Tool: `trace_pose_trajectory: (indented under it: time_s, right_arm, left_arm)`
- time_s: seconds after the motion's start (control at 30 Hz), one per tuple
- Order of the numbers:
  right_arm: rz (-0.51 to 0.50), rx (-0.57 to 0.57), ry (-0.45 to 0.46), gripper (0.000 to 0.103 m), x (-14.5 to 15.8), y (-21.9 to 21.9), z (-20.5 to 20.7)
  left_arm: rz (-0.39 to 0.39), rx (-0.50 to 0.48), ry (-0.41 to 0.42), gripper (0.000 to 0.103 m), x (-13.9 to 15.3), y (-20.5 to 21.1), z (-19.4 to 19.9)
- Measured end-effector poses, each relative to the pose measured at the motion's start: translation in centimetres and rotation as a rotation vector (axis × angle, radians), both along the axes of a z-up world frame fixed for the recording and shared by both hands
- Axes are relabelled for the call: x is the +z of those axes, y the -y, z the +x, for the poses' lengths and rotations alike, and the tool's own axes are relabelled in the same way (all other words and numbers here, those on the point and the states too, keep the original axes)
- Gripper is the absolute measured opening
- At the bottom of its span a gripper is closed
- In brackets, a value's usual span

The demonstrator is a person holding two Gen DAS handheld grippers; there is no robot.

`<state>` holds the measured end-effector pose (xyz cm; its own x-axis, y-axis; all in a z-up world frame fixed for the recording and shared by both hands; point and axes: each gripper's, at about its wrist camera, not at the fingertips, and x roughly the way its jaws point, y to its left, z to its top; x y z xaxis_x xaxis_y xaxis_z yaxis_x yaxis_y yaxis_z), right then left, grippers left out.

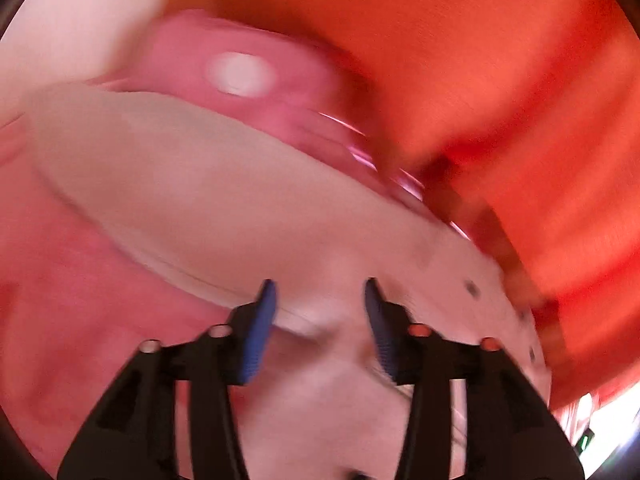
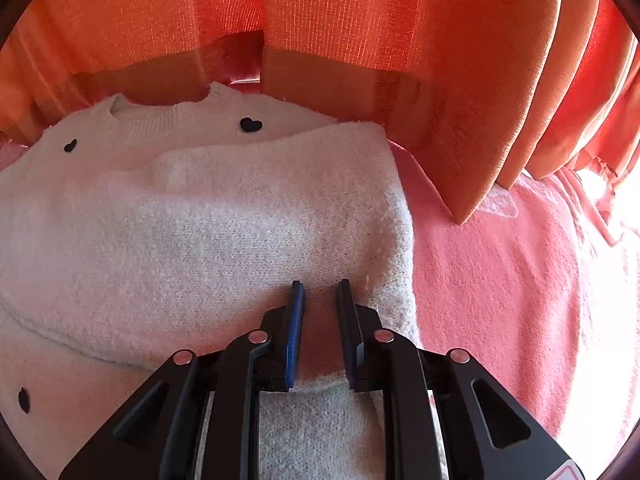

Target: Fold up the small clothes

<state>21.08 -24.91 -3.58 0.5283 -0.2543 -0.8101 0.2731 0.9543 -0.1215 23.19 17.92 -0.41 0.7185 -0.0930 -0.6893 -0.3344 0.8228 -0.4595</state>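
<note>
Cream knit sweater point(image 2: 200, 232) with small black hearts point(image 2: 251, 124) lies on the pink blanket point(image 2: 500, 280), one side folded in over its front, orange curtain point(image 2: 360, 20) hanging behind it. Your right claw point(image 2: 320, 292) sits low on that folded panel, jaws narrowly parted with a ridge of knit between the blue pads point(image 2: 295, 332); whether they pinch it, you cannot tell. Your left claw point(image 1: 320, 304) stands open with nothing between its jaws, above blurred pale cloth.
</note>
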Motion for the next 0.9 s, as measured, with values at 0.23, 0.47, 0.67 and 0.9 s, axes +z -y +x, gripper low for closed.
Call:
trace_pose_trajectory:
  time_s: [0.23,0.47,0.67,0.9]
  right_arm:
    - [0.035,0.0,0.01,0.017,0.0,0.6,0.1]
    - [0.025,-0.001,0.013,0.018,-0.1,0.4,0.0]
    - [0.038,-0.002,0.017,0.018,-0.1,0.6,0.0]
    - [0.059,-0.004,0.024,0.018,0.0,0.9,0.0]
  left_arm:
    - [-0.067,0.281,-0.087,0.049,-2.6,-14.3,1.2]
    - [-0.179,0.341,-0.072,0.043,-3.8,-18.0,3.8]
    - [-0.211,0.181,0.03,0.0,-1.0,-15.3,5.8]
    - [-0.123,-0.145,0.222,0.002,9.2,-0.3,6.1]
